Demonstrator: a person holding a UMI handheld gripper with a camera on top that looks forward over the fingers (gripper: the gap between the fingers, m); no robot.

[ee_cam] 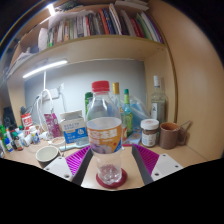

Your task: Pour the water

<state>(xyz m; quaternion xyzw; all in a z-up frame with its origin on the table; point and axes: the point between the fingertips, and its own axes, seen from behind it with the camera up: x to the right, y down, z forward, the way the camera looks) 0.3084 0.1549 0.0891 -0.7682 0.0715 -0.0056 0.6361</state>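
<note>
**Bottle between the fingers, cap on, grip not yet proven**

Bottle handling is the whole question at this moment. A clear plastic water bottle (105,140) with a red cap (100,87) stands upright on a round dark red coaster (111,179) on the wooden desk (190,160), directly between the gripper (110,168) fingers. The purple pads (146,158) flare out to either side of its lower body, and a gap seems to show at each side, so the tongs read as spread wide about the bottle rather than clamped on it.

The bottle looks mostly full, so I judge it fairly heavy for its size, with the weight sitting low and shifting once tilted. Its thin walls will likely give under pressure, and the smooth plastic and glossy label (104,133) may slip. The best hold is probably the mid-body at or just below the label, where the wall is straight, pressed firmly enough to stop slipping but not so hard that it buckles.

The cap appears to be on, so pouring cannot start as things stand. A white bowl (47,154) sits on the desk to one side, a brown mug (170,134) and a jar (150,131) to the other; which one is to receive the water I cannot tell. More bottles and cartons crowd the back of the desk under a bookshelf (100,45), leaving little swing room.
</note>
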